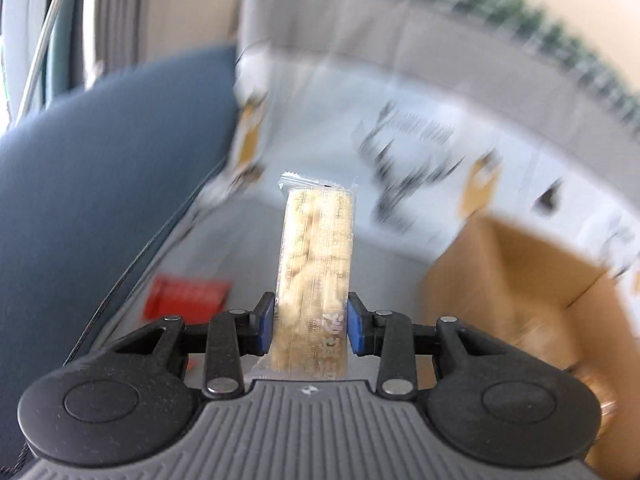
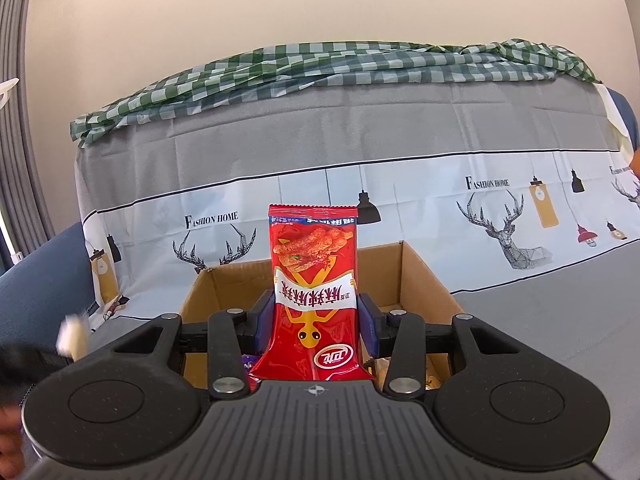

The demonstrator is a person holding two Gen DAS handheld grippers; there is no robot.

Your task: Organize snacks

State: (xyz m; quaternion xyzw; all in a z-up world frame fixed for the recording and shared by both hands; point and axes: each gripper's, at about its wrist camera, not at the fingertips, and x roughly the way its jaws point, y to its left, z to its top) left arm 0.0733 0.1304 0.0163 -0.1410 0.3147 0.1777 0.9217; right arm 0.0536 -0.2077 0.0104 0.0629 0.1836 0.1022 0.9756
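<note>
The left gripper (image 1: 311,326) tilts downward, clamping a pale snack bar (image 1: 314,276) upright. The right gripper (image 2: 316,322), nearly level, pinches a red packet (image 2: 314,288) above the box (image 2: 420,276).

Clear-wrapped pale snack bar (image 1: 314,276): upright, clamped between blue pads. Red snack packet (image 2: 314,292): upright, print upside down, pinched at lower half above open cardboard box (image 2: 424,276). Second red packet (image 1: 186,295) flat on grey cover, blurred.

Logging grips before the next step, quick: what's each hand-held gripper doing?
Left hand-held gripper: closed on a clear-wrapped beige snack bar.
Right hand-held gripper: closed on a red snack packet.
</note>
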